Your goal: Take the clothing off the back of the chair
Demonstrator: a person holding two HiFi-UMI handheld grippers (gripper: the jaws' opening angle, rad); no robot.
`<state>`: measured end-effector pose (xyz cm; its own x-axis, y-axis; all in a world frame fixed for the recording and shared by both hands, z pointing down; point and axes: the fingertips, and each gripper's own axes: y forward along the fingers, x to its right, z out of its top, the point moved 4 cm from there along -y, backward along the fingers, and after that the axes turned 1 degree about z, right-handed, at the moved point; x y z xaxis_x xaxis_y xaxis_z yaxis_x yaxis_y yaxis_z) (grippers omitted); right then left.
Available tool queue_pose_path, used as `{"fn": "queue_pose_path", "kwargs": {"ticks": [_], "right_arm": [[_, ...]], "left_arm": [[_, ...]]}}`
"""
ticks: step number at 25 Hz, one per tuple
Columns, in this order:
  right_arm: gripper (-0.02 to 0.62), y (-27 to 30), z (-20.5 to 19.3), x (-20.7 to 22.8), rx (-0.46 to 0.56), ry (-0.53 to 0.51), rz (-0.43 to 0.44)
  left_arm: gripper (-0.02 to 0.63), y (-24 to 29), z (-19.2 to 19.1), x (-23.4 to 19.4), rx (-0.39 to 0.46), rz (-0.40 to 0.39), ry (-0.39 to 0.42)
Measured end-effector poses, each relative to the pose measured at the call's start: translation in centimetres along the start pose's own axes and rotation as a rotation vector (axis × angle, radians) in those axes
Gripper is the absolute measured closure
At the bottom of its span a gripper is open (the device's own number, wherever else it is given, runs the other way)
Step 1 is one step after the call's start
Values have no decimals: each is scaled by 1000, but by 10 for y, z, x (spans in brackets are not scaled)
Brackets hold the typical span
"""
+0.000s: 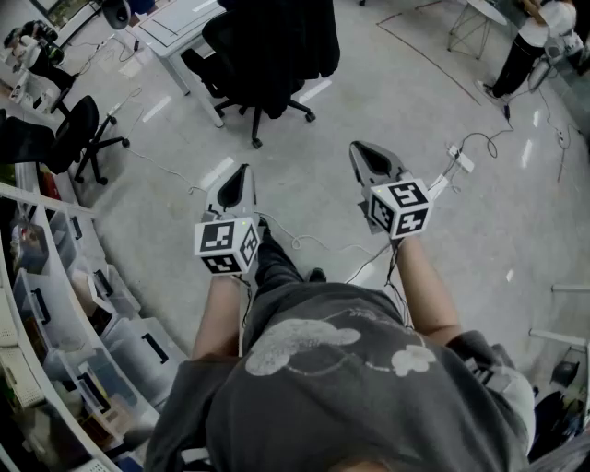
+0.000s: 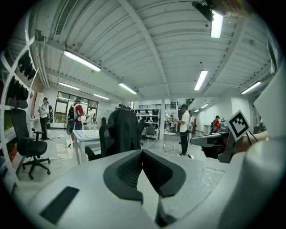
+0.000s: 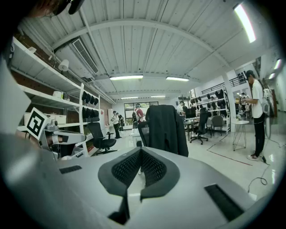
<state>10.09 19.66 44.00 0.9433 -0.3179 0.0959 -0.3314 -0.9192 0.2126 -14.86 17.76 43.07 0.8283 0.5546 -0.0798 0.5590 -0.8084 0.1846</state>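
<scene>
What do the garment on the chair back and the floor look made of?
Garment: dark matte cloth, likely a jacket; it hangs in soft folds.
Floor: hard, smooth, glossy grey, maybe polished concrete or vinyl; it shows bright reflected streaks.

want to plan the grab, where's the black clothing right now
The black clothing is draped over the back of the office chair at the head view's top centre, just right of the white desk.

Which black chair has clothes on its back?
The office chair beside the white desk: a dark jacket drapes its back. The other chair, at the left, is bare.
</scene>
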Motion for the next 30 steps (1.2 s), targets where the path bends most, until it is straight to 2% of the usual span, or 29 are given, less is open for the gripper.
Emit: {"fn": "queue_pose_path", "kwargs": {"ticks": [9,16,20,24,30], "right_arm": [[604,12,-3,2,-8,9,21],[604,33,-20,15,-49,71,6],[604,49,-20,25,-50,85,-17],[604,73,-15,34,-23,123,0],[604,126,-1,50,-11,126,-37]], "left_arm": [[604,10,3,-5,1,9,2],[604,20,-11,-18,-51,24,-26],[606,34,-6,-36,-50,30,-30],[604,59,7,-57,-18,32,-27],[604,117,16,-105,-16,2,-57]]}}
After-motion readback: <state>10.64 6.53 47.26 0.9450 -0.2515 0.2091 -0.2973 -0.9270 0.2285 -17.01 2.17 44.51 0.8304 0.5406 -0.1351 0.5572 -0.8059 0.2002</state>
